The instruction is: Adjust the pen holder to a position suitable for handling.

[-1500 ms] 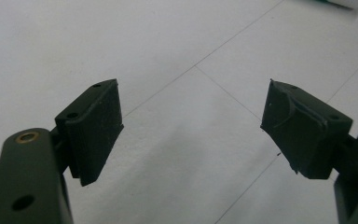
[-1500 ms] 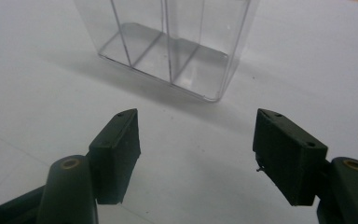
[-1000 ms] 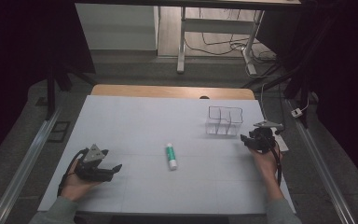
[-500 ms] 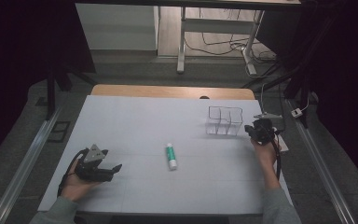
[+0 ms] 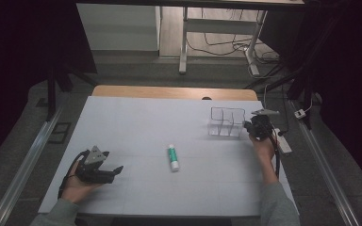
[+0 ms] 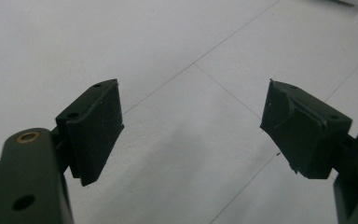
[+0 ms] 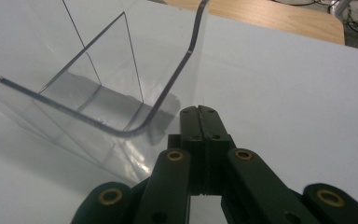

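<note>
Two grippers were in play, and the right gripper (image 5: 250, 126) was the one working. Its jaws were pressed fully together with nothing between them. In the right gripper view that gripper (image 7: 198, 112) sat just beside the rounded near corner of the clear divided box (image 7: 98, 93); I could not tell whether the tips touched the wall. From the high view the clear divided box (image 5: 226, 123) stood upright at the far right of the white table (image 5: 136, 117), with my right hand at its right side.

I judged the step to be a nudge of the box leftward with shut jaws. To do it well I would have kept the tips low on the wall, near the base, so the light box slid rather than tipped. I would have pushed slowly and square to the wall, since a push at the corner would spin it.

My left gripper (image 5: 115, 169) rested at the near left, jaws wide apart over bare table (image 6: 191, 126). A green-and-white tube (image 5: 172, 157) lay between the hands, well apart from the box.
</note>
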### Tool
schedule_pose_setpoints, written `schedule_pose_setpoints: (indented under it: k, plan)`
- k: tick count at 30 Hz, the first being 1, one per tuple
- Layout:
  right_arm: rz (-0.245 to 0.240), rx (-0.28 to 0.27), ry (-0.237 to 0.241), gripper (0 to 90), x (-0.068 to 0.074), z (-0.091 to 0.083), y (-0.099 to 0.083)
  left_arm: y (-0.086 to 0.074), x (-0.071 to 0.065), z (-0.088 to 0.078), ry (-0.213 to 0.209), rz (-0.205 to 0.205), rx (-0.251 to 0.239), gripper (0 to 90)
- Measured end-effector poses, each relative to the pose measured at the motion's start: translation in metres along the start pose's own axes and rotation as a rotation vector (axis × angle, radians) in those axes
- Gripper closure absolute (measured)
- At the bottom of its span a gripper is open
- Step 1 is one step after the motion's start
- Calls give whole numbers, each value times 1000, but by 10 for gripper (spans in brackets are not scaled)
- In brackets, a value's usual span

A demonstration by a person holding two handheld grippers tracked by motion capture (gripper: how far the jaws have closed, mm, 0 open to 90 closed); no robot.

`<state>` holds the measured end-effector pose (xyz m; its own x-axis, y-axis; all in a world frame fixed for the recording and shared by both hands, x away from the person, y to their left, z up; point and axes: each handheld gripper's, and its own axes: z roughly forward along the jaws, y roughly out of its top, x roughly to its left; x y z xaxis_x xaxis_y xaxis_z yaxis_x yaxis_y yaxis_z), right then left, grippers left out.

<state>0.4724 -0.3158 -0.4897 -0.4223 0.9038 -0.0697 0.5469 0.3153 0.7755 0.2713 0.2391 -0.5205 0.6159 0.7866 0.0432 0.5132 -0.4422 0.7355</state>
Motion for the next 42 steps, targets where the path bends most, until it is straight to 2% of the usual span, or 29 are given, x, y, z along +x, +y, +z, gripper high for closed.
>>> schedule_pose_setpoints:
  k: [14,25,30,42]
  plan:
    - [-10,2,19,889,-1,4,2,-1,0,1,2,-6,4,200]
    - [-57,5,54,889,19,8,9,-1,0,1,1,-4,6,200]
    - [-57,-1,75,889,26,10,14,-1,0,1,1,-5,7,200]
    - [-97,-2,104,889,43,15,20,0,-1,2,3,-8,7,195]
